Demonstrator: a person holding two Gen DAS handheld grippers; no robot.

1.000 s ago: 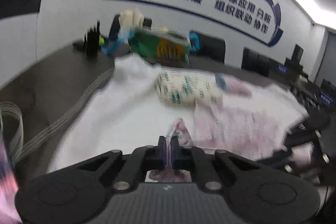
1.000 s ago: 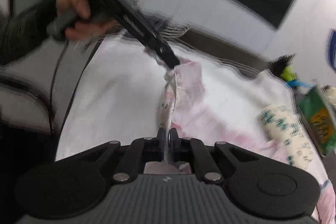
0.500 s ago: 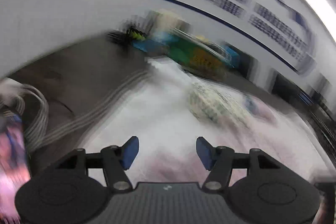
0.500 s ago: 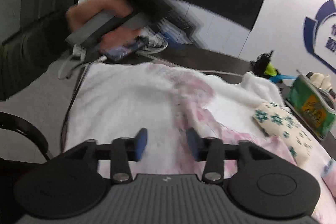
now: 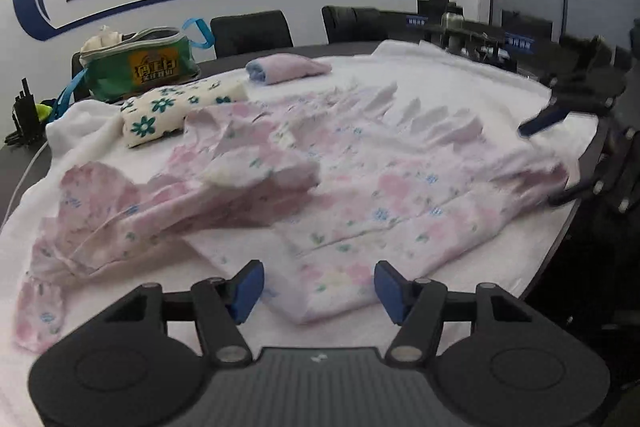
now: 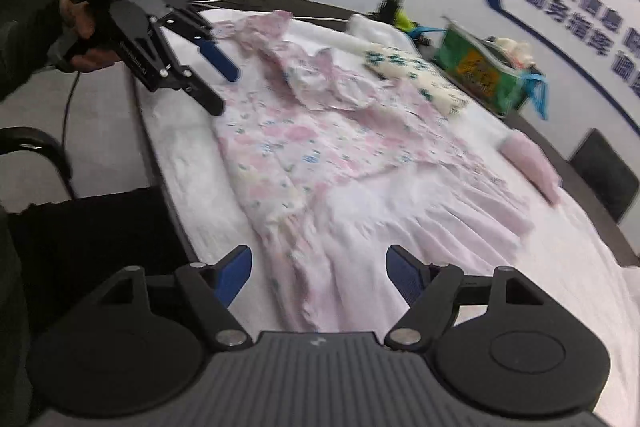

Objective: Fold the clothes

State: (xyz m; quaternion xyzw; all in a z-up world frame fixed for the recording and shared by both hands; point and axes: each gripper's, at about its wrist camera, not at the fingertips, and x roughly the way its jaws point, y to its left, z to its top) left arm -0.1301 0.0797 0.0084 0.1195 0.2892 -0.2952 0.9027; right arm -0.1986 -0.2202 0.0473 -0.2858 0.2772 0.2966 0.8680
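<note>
A pink floral dress (image 5: pixel 360 187) lies spread on the white towel (image 5: pixel 460 79) that covers the table, with one sleeve folded over its top. It also shows in the right wrist view (image 6: pixel 320 155). My left gripper (image 5: pixel 318 287) is open and empty just above the dress's near edge; it also shows in the right wrist view (image 6: pixel 222 89) at the dress's far left. My right gripper (image 6: pixel 318 275) is open and empty above the skirt hem; it also shows at the right edge of the left wrist view (image 5: pixel 550 157).
A folded white cloth with green flowers (image 5: pixel 176 111), a folded pink cloth (image 5: pixel 288 67) and a green bag (image 5: pixel 140 67) sit at the back of the table. Black chairs (image 5: pixel 252 31) stand behind. The table edge (image 5: pixel 560 239) runs along the right.
Both grippers were shut on the pink dress a second ago. They have let it go, opened, and moved apart to opposite ends; the dress now lies flat.
</note>
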